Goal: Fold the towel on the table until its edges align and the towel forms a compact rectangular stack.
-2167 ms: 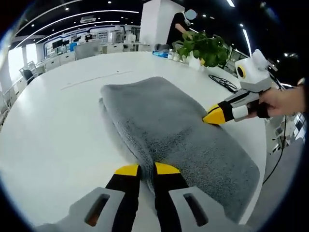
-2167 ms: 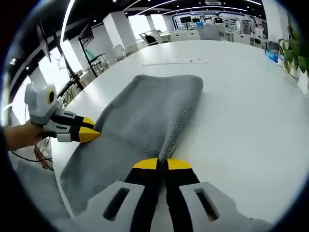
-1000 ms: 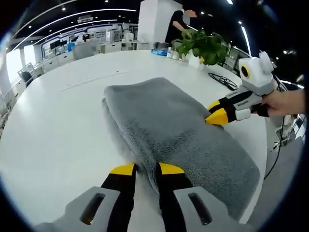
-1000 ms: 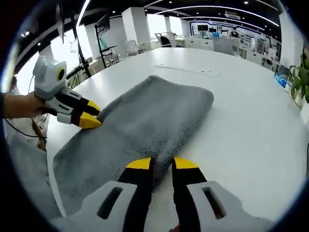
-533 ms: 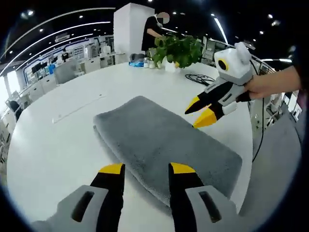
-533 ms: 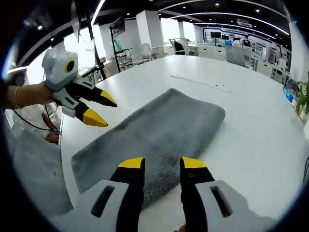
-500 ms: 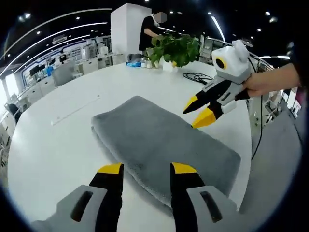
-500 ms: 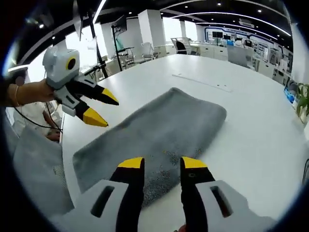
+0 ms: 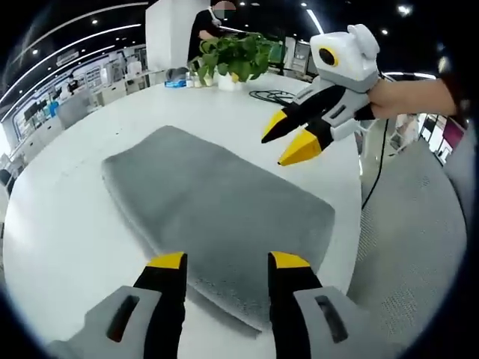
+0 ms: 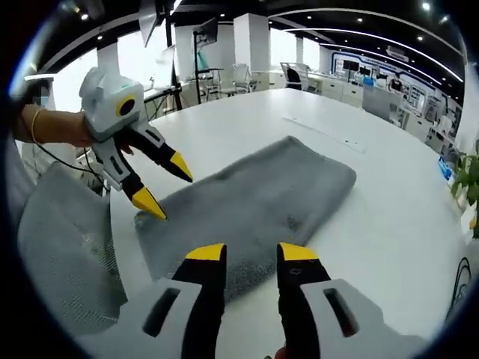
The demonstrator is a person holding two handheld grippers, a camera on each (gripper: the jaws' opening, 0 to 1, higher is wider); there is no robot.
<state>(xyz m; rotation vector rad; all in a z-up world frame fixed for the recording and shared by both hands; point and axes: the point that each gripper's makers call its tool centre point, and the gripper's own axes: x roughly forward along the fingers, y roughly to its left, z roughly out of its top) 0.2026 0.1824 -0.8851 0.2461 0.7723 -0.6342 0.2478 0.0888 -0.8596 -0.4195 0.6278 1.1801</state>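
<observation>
1. Grey towel lies folded into a long rectangle on a white table, flat, w/ one short end near the table edge closest to the person.
2. Left gripper view: left gripper rises from the bottom, yellow-tipped jaws spread apart w/ nothing between them, held above the towel's near end, not touching it.
3. Same view, upper right: right gripper comes in, held by a hand. Its yellow tips are parted, pointing down-left over the table just beside the towel's long edge, clear of the cloth.
4. Right gripper view: right gripper from the bottom, jaws spread, empty, above the towel near its long edge.
5. Same view, left side: left gripper, held by a hand w/ a thin band at the wrist, jaws wide apart, tips near the towel's near corner; contact w/ cloth can't be told.
6. A potted plant stands at the table's far side in the left gripper view, w/ a black cable coiled on the table near it.
7. A person in dark clothes stands behind the plant.
8. A grey mesh chair sits just off the table edge, by the towel's near end. Office desks + ceiling light strips in the bkgd.
</observation>
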